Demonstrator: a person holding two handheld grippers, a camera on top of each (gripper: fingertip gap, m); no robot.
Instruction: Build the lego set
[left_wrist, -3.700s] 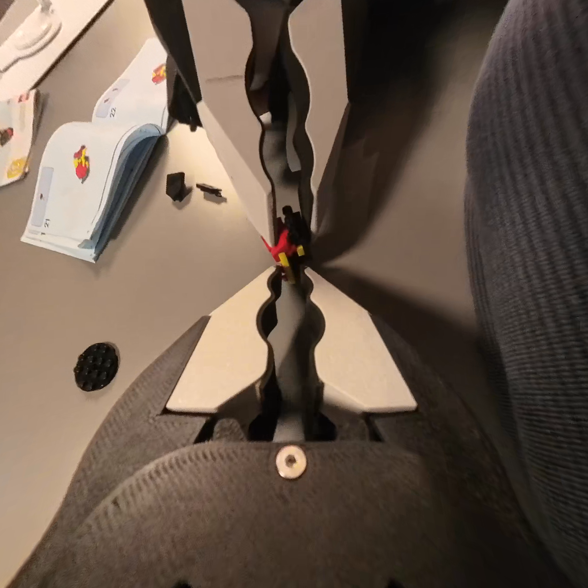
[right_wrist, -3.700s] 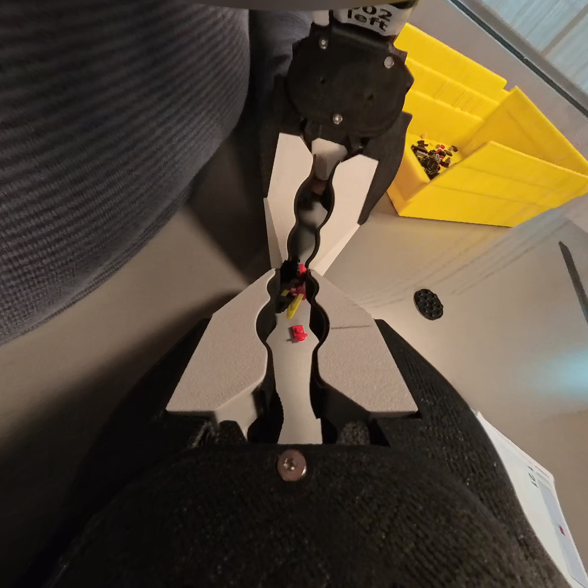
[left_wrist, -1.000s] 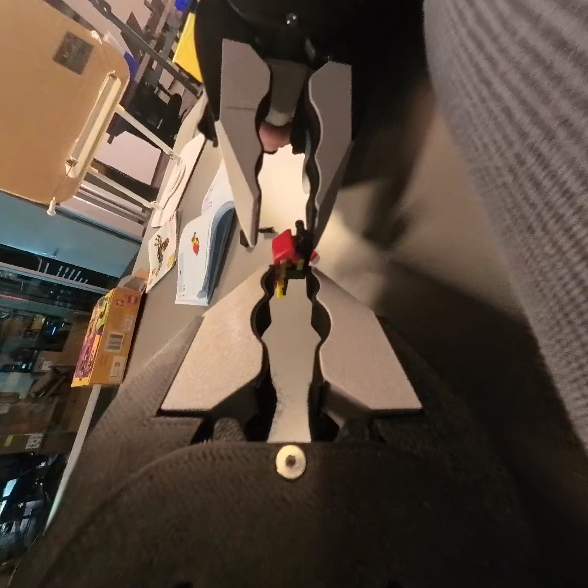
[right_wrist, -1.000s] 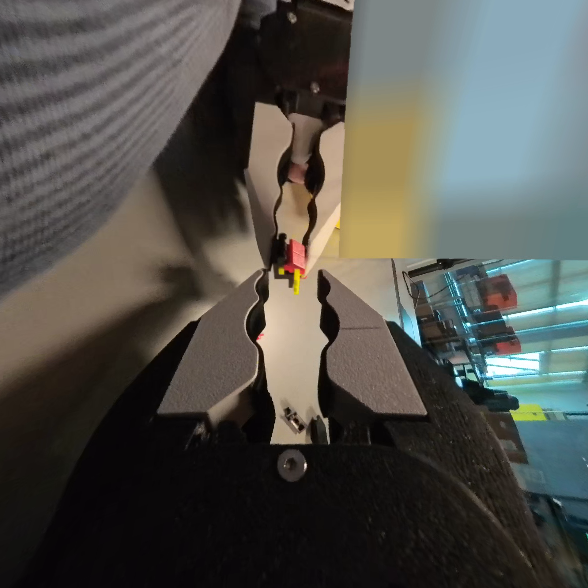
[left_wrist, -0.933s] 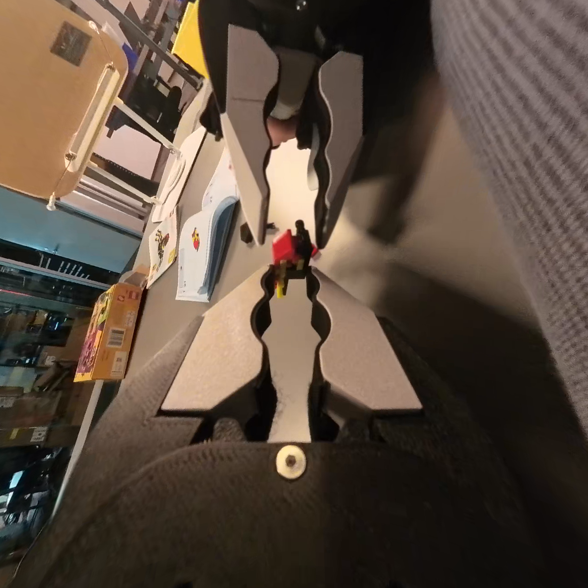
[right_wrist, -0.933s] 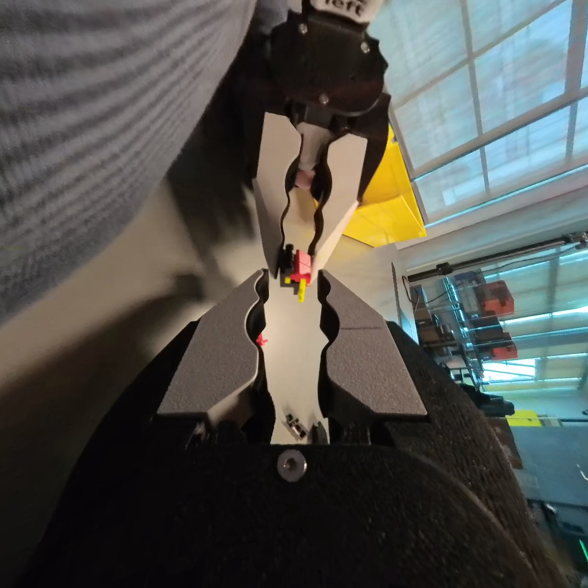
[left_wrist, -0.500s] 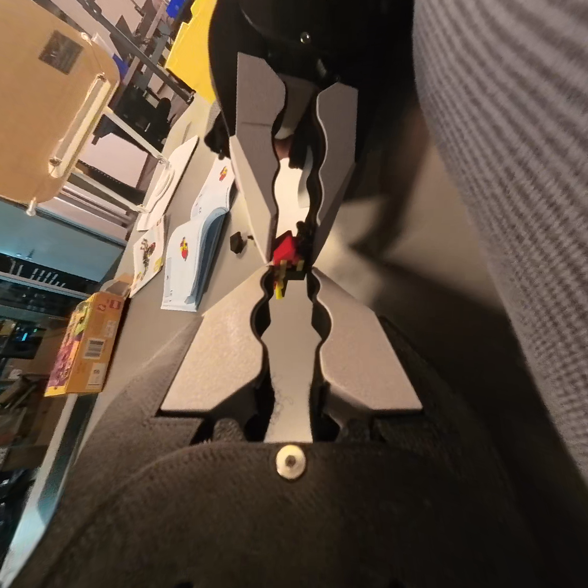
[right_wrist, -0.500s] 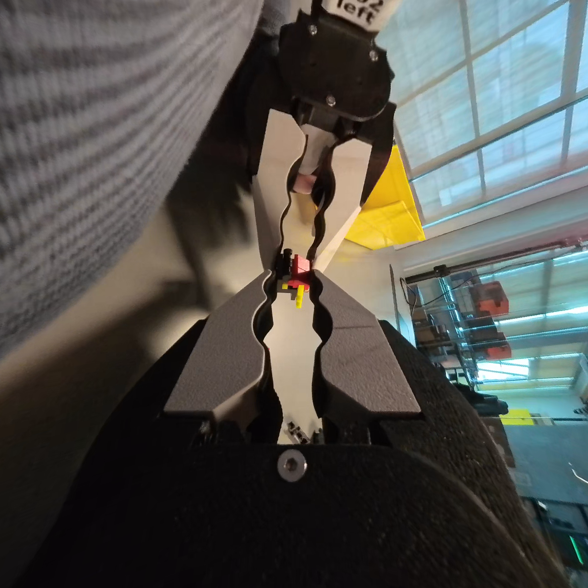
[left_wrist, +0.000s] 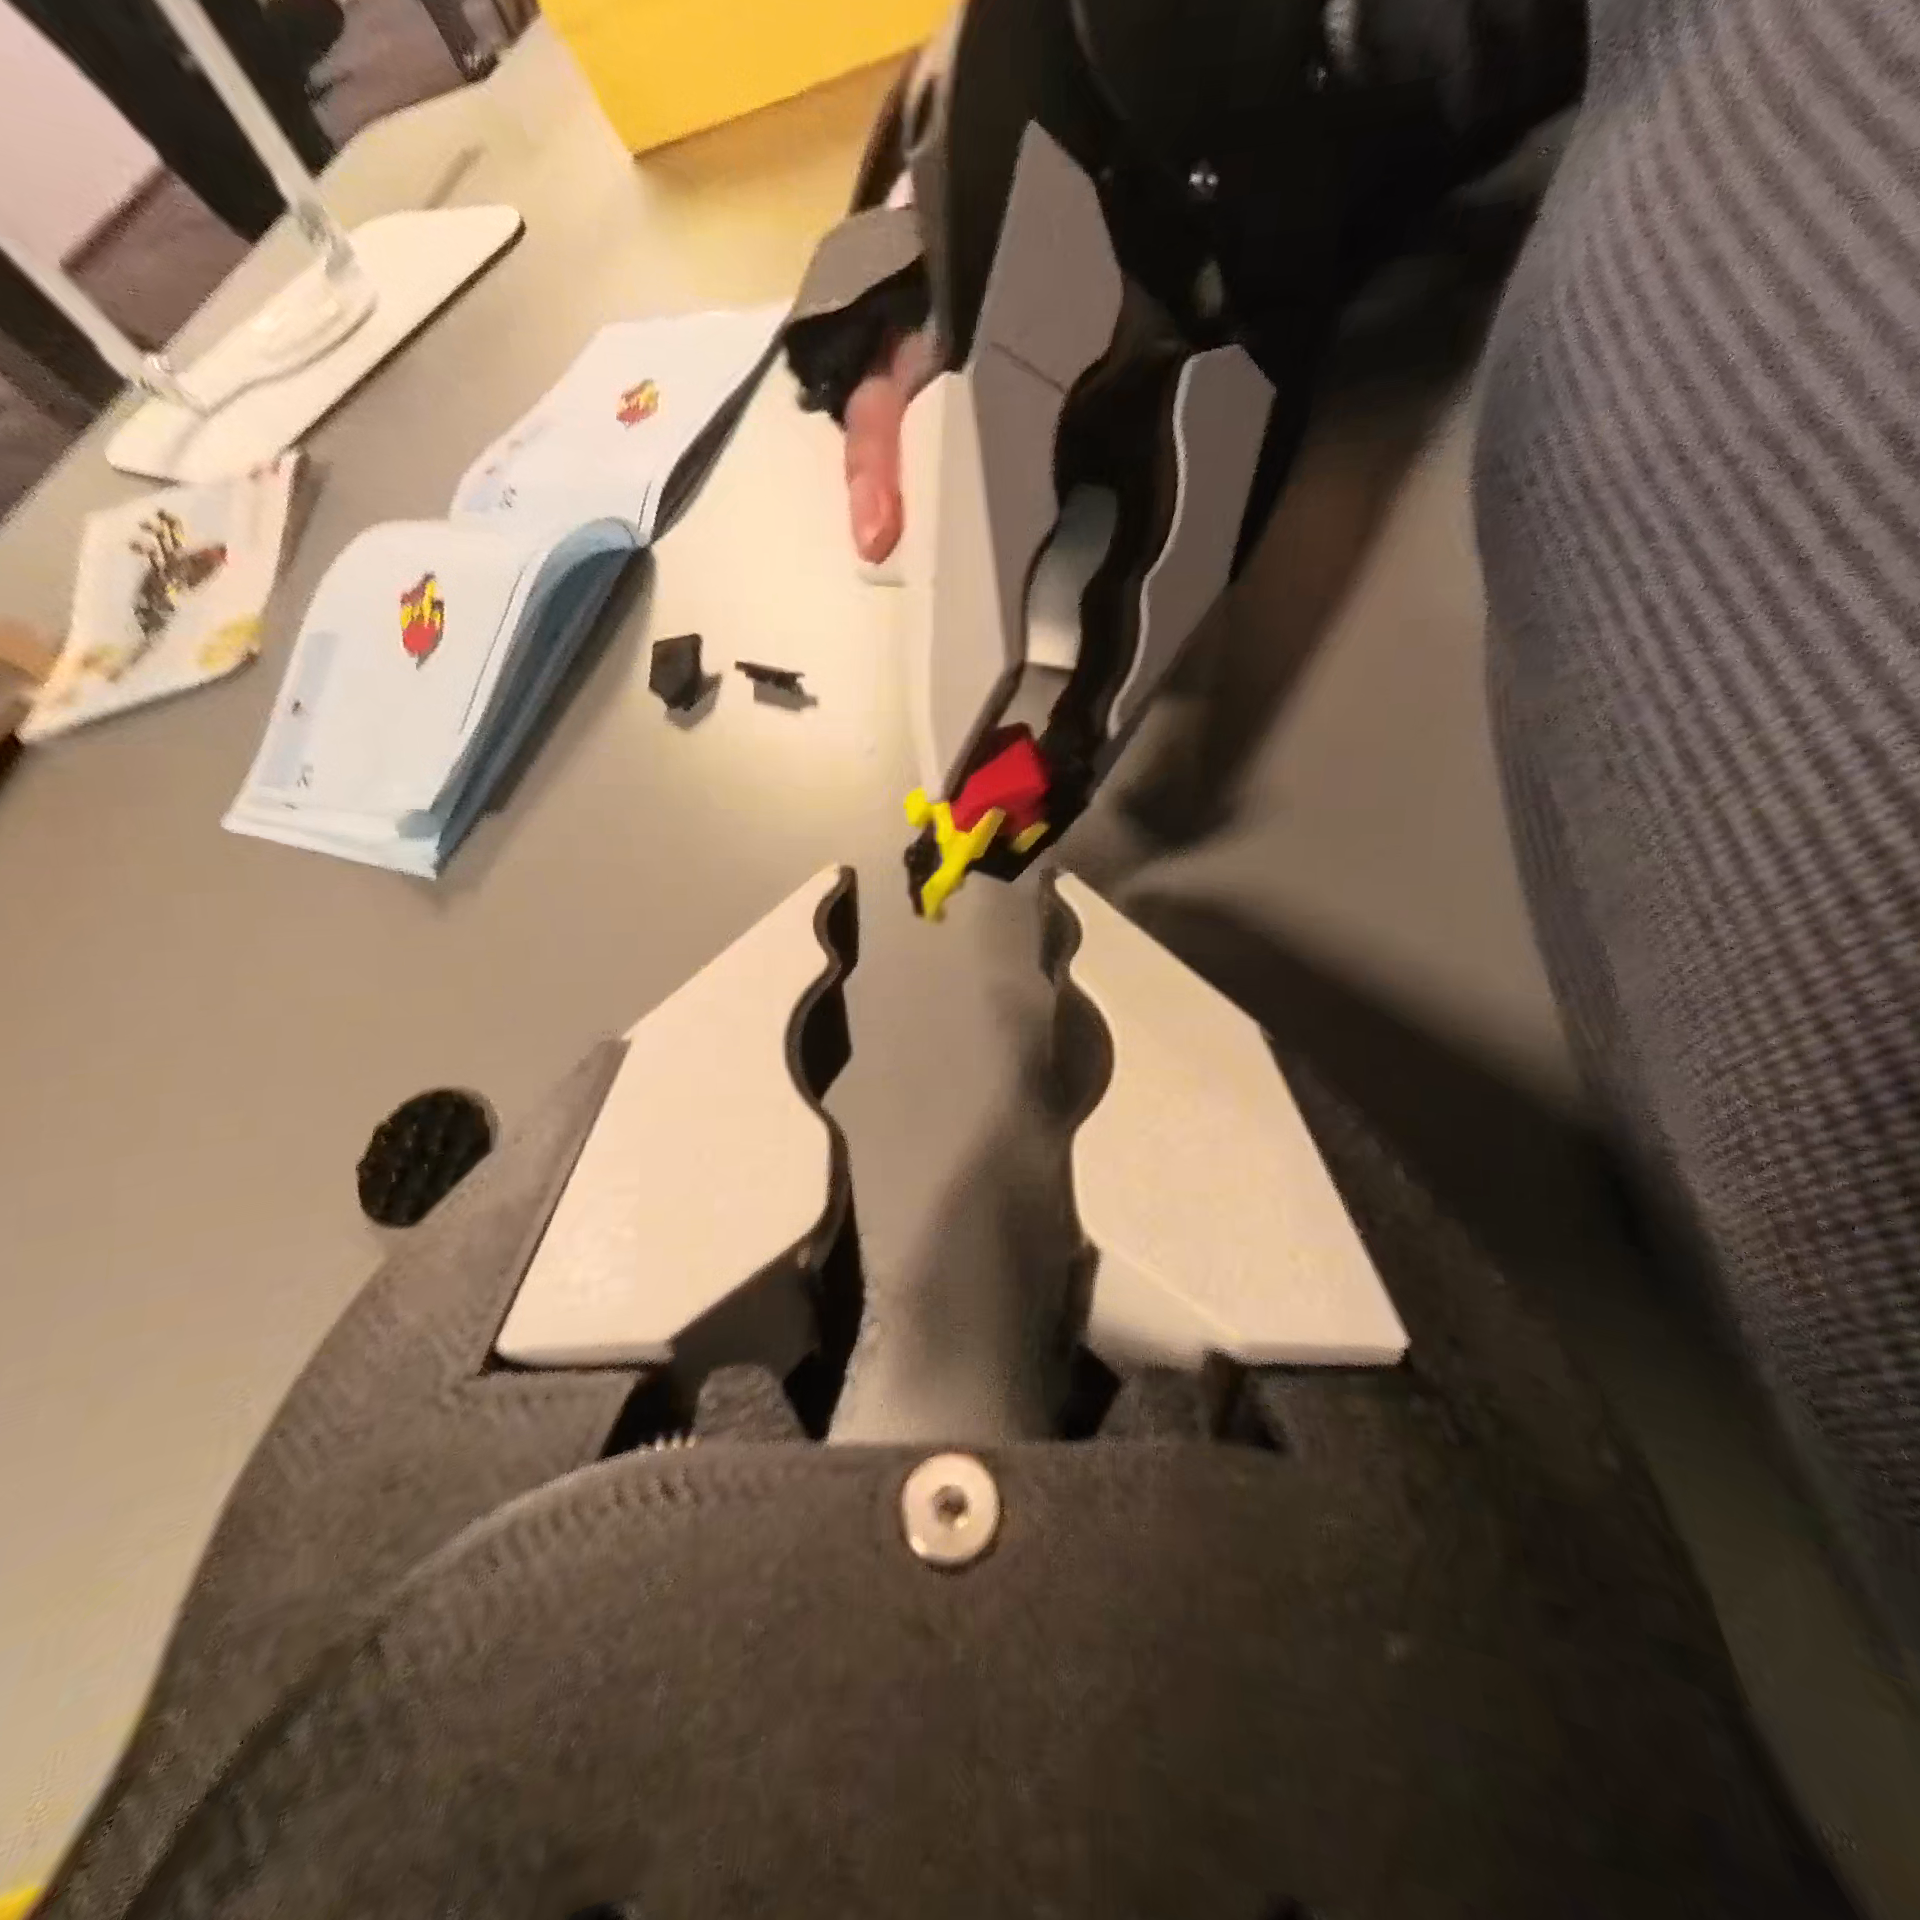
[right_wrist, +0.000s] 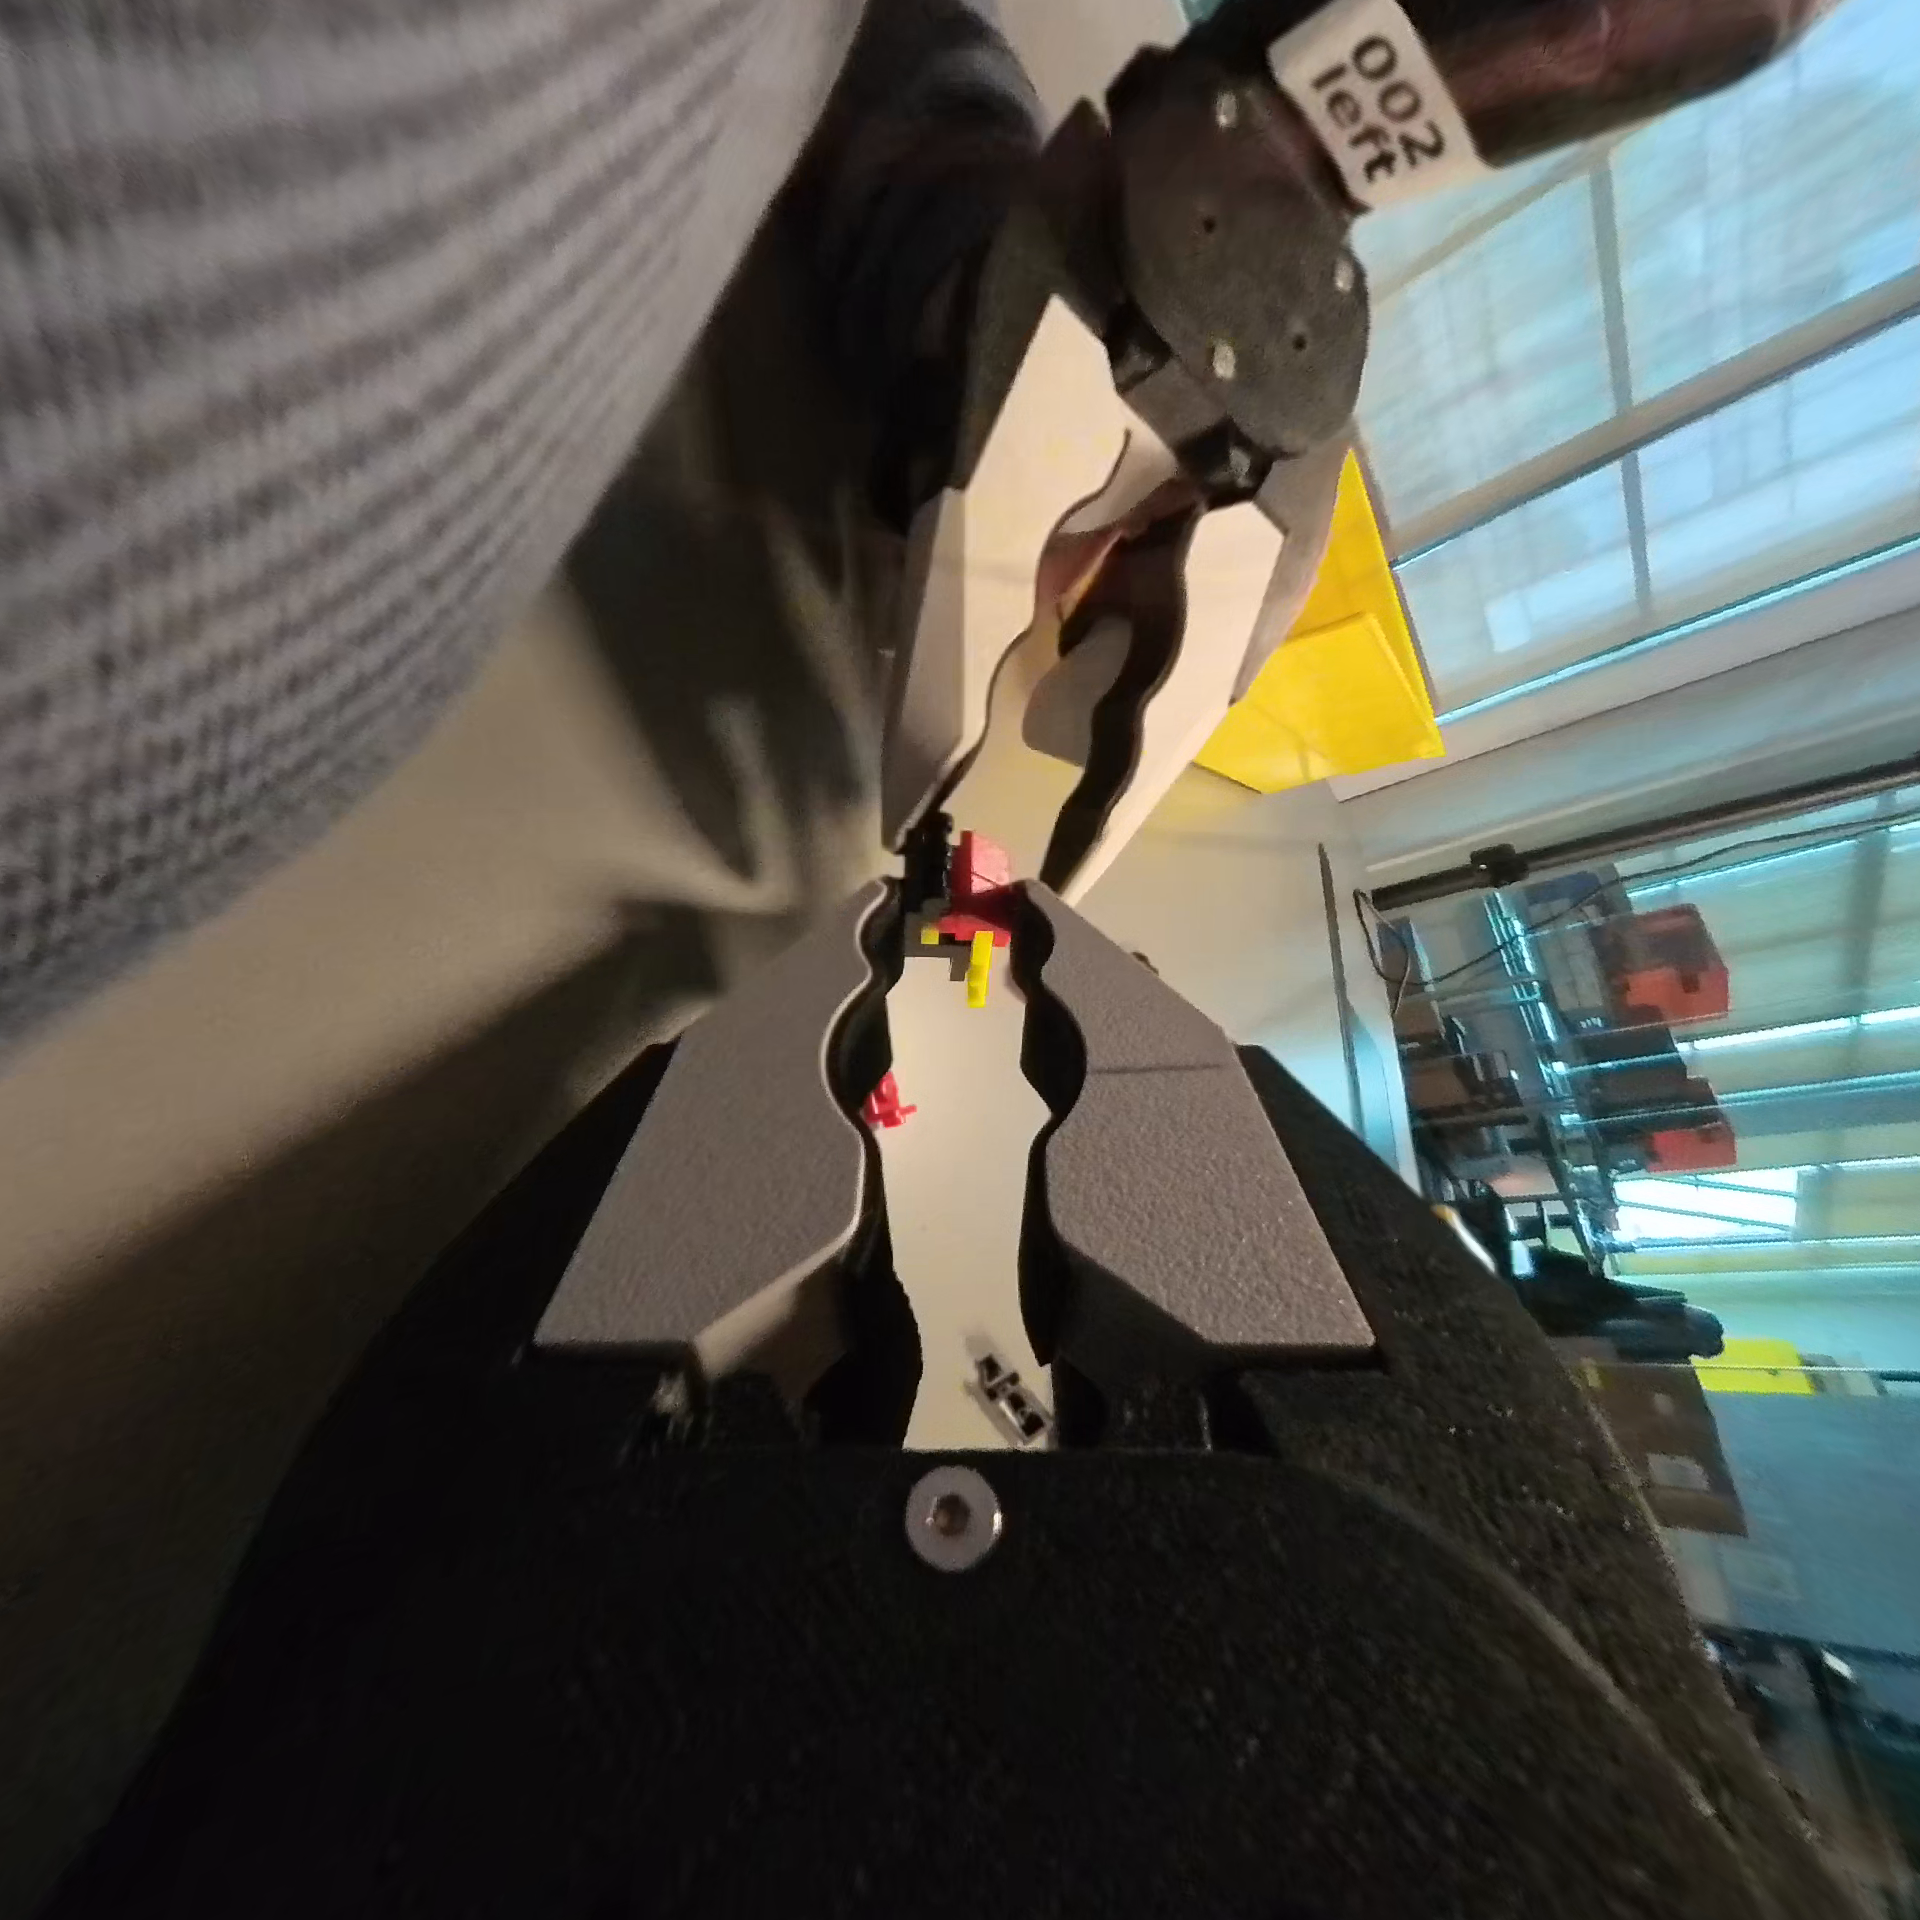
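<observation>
In the left wrist view, a leaflet lies at the far left of the grey worktop, beside the white base of a stand. Next to it an open booklet shows pale blue pages. Nearer, a round black studded piece rests on the worktop. Right of the booklet sit two small black pieces, close together but apart. A yellow bin stands at the far edge.

The left gripper has its fingers spread and empty; the lego model, red, yellow and black, hangs just beyond their tips, off the worktop. The right gripper comes down from above, its fingers clenched on the model. A bare fingertip shows beside it. Dark ribbed fabric fills the right side.

In the right wrist view, the ribbed fabric is at left. The right gripper grips the model at its tips. A loose red piece and a small dark piece lie on the worktop between the fingers. The left gripper reaches in from above, released. Shelving stands at right.
</observation>
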